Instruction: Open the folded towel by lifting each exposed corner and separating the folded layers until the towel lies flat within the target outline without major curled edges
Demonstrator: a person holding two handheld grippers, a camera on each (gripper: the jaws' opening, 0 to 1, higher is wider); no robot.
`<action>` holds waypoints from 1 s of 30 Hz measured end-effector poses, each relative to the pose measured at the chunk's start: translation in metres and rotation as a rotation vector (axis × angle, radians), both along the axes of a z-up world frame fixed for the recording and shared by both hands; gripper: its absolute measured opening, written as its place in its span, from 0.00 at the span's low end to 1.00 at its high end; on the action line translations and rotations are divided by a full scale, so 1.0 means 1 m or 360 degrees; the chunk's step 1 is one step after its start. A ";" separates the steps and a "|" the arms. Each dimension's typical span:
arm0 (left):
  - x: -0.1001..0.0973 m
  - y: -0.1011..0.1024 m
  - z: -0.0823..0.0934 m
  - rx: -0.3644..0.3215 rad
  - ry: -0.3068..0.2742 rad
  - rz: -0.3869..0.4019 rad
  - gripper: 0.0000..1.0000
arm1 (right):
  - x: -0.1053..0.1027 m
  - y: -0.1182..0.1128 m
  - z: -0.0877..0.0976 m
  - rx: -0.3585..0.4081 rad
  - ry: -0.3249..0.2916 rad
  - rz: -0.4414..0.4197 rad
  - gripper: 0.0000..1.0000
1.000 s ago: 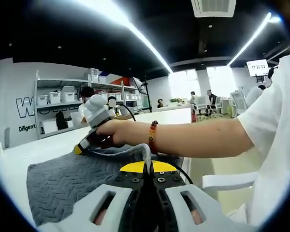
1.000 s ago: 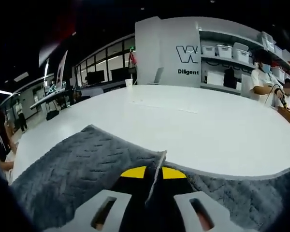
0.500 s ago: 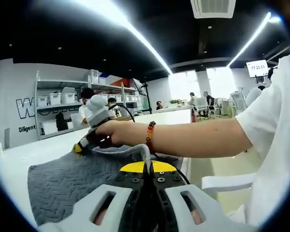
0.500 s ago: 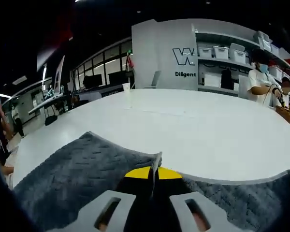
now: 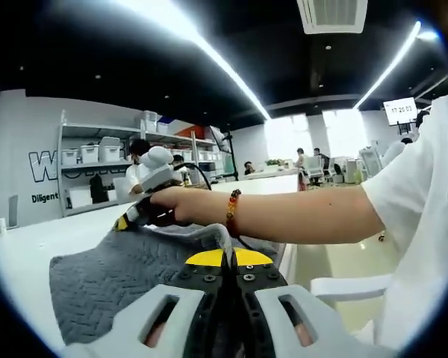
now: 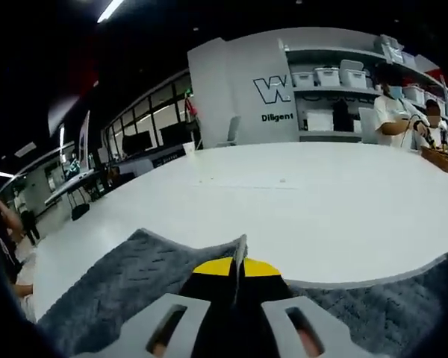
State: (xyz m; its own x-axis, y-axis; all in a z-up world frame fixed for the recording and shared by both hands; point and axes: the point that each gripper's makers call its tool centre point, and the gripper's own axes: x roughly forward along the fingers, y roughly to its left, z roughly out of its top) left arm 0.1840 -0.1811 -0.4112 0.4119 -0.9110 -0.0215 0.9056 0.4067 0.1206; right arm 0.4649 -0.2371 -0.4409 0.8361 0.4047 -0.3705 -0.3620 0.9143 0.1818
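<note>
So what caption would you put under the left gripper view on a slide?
Left gripper pinching the grey towel's edge while a person's hand works the right gripper further along it.

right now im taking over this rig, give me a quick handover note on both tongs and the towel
Left tongs: shut on a thin edge of the grey towel, held just above the cloth.
Right tongs: shut on another towel edge; in the left gripper view they sit at the far side of the towel, in the person's hand.
Towel: spread on the white table, rippled, pinched edges raised.
No target outline is visible.
Left: lay both edges down, release, smooth any curls.
</note>
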 end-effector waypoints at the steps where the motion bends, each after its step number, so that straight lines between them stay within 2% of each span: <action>1: 0.000 0.000 0.001 -0.0001 -0.0002 0.0000 0.00 | -0.001 0.001 0.001 0.0016 0.0001 -0.0005 0.00; 5: -0.001 0.003 0.003 0.0012 -0.0038 0.0010 0.00 | 0.002 0.001 0.005 0.0021 0.0003 -0.0021 0.00; 13: -0.002 0.009 0.014 -0.0053 -0.0064 0.0026 0.00 | 0.005 0.008 0.011 0.0031 -0.0035 0.0003 0.00; 17: -0.003 0.011 0.017 -0.0085 -0.0041 0.0014 0.00 | 0.009 0.010 0.019 0.0075 -0.0036 0.0004 0.00; 23: -0.003 0.018 0.025 -0.0138 -0.0032 0.0013 0.00 | 0.006 0.015 0.028 0.0060 -0.0060 0.0020 0.00; 30: -0.002 0.029 0.034 -0.0170 -0.0054 0.0029 0.00 | 0.009 0.018 0.040 0.0074 -0.0088 0.0030 0.00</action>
State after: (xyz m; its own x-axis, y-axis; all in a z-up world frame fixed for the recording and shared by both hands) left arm 0.1816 -0.1519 -0.3769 0.4273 -0.8997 0.0893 0.8941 0.4352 0.1060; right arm 0.4735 -0.2187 -0.4009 0.8469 0.4361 -0.3044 -0.3897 0.8983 0.2028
